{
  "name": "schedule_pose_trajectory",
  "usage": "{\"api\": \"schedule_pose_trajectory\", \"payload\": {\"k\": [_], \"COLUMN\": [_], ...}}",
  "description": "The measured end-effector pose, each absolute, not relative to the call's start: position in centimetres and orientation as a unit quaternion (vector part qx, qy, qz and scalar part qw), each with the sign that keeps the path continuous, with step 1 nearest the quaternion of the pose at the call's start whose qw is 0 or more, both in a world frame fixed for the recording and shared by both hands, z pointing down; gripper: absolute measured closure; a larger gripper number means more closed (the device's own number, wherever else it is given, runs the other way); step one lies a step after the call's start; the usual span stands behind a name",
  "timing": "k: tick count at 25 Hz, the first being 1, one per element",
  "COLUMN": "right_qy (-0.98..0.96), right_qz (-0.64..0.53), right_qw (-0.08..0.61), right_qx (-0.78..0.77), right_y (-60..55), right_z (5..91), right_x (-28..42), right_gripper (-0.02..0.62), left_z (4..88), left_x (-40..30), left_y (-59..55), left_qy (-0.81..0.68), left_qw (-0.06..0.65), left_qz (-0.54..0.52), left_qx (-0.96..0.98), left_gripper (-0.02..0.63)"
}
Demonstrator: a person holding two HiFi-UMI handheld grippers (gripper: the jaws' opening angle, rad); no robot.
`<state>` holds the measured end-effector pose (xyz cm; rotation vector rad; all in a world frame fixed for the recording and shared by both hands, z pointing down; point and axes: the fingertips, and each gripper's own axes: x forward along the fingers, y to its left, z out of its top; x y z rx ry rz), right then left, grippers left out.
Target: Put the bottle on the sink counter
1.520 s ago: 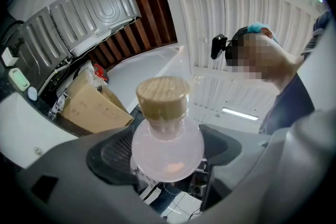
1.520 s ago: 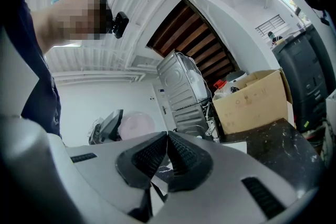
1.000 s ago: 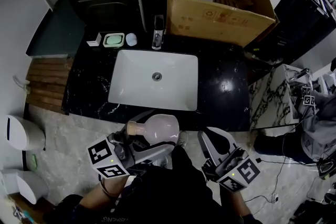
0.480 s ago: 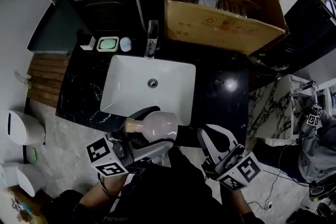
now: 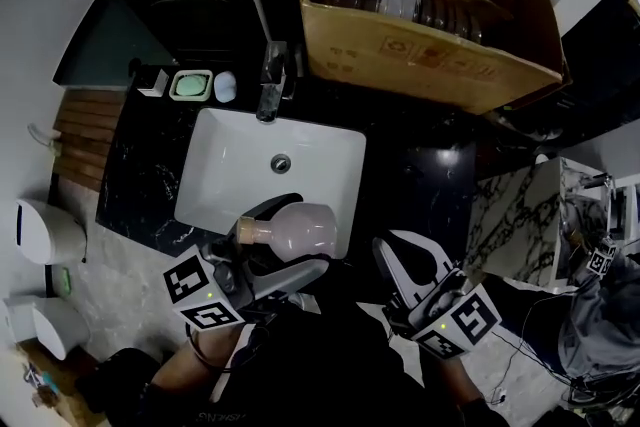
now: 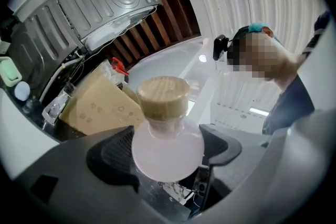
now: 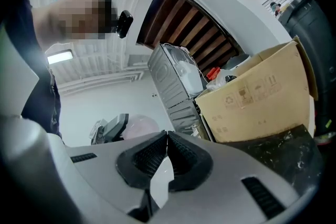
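Between left gripper (image 6: 167, 152) jaws: pink bottle (image 5: 300, 230), pinched round its belly, held off the surface. Ahead of that claw: sink counter (image 5: 420, 185), nothing set down yet; lowering and release left to do. Right gripper (image 7: 167, 157) pressed together, empty.

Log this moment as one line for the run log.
left hand-held gripper: shut on pink bottle, held sideways at sink front rim | right hand-held gripper: shut, empty | bottle not yet on counter
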<state>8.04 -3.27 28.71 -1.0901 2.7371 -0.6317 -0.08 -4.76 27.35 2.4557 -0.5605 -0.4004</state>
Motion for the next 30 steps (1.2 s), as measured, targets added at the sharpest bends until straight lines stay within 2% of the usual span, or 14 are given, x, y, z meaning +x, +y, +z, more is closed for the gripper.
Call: {"api": "schedule_pose_trajectory", "payload": {"k": [30], "right_qy": [0.891], "right_qz": [-0.242], "right_qw": [0.032], "right_qx": [-0.382], "right_y": [-11.9], "right_z": [34.4], "right_x": [10.2], "right_gripper": [0.569], "left_z": [34.6], "left_x": [3.9], "left_y": [-18.9], "left_qy": [-0.240], "left_qw": [0.282], "left_qz": [-0.076], "left_qx": [0.926], "left_gripper": [0.218]}}
